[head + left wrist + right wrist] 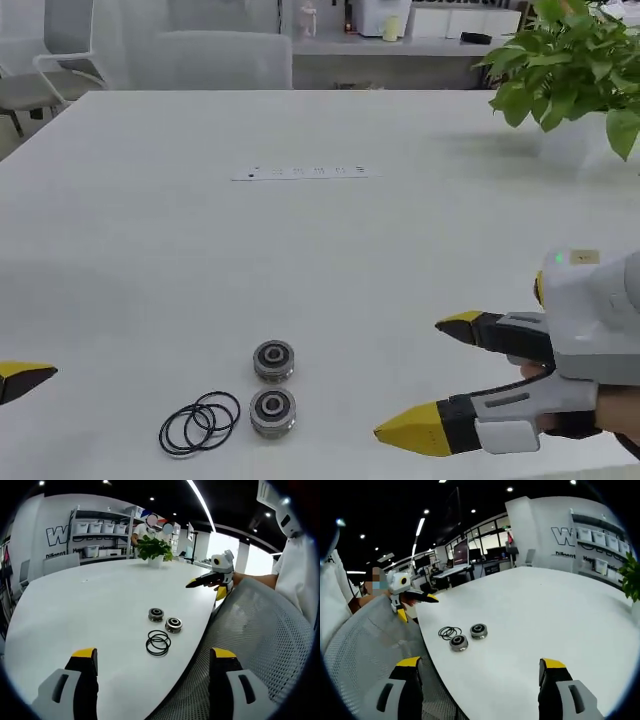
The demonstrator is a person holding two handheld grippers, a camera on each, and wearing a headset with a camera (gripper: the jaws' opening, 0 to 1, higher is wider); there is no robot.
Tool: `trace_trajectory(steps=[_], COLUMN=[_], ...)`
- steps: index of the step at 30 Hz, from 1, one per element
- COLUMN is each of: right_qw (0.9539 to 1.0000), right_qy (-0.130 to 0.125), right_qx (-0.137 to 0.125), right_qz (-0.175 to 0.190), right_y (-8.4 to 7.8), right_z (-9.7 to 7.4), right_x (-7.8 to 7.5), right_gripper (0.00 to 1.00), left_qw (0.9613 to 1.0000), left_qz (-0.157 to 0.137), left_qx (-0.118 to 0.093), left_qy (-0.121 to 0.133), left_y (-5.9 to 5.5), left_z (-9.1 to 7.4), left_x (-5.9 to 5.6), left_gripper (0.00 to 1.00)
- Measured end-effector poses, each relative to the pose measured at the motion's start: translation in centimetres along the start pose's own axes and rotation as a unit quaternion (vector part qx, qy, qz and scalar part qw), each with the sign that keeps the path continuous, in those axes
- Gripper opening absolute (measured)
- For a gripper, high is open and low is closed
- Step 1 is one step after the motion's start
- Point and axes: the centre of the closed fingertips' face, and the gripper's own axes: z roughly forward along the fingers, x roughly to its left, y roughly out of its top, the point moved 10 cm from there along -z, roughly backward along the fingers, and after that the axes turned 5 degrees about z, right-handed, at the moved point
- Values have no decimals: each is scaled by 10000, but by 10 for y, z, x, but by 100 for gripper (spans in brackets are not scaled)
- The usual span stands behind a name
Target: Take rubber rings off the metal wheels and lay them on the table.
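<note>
Two metal wheels stand side by side near the table's front edge, one (273,360) just behind the other (272,411). To their left, several loose black rubber rings (200,423) lie overlapping on the table. My right gripper (420,380) is open to the right of the wheels, holding nothing. A yellow fingertip (20,375) of my left gripper pokes in at the left edge. In the left gripper view, my left gripper (153,654) is open, facing the rings (158,643) and wheels (165,619). My right gripper (480,662) faces the wheels (469,636) and rings (449,631).
A white label strip (305,172) lies mid-table. A potted plant (570,60) stands at the back right. Chairs (220,60) line the far side. A mesh chair back (260,630) sits close to the table's near edge beside the person.
</note>
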Motion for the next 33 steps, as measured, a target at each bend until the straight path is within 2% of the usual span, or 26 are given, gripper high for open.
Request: trace_trajectory(steps=[9,17,33], right_qw=[9995,9990,9981], right_qy=[54,118,84], right_qx=[316,424,600], right_qz=[-69,-21,-54], right_y=[-9,-15,-21], right_z=[4,5,6], right_x=[6,10,13], right_gripper=[99,99,98], left_qw=[10000,9999,9999], left_qz=[-78,-109,-115], left_qx=[19,21,81], left_qy=[-2,30,90], left_y=[-2,-2,-3], left_z=[1,1,1], left_x=[1,0,0], left_gripper=[92,92,91])
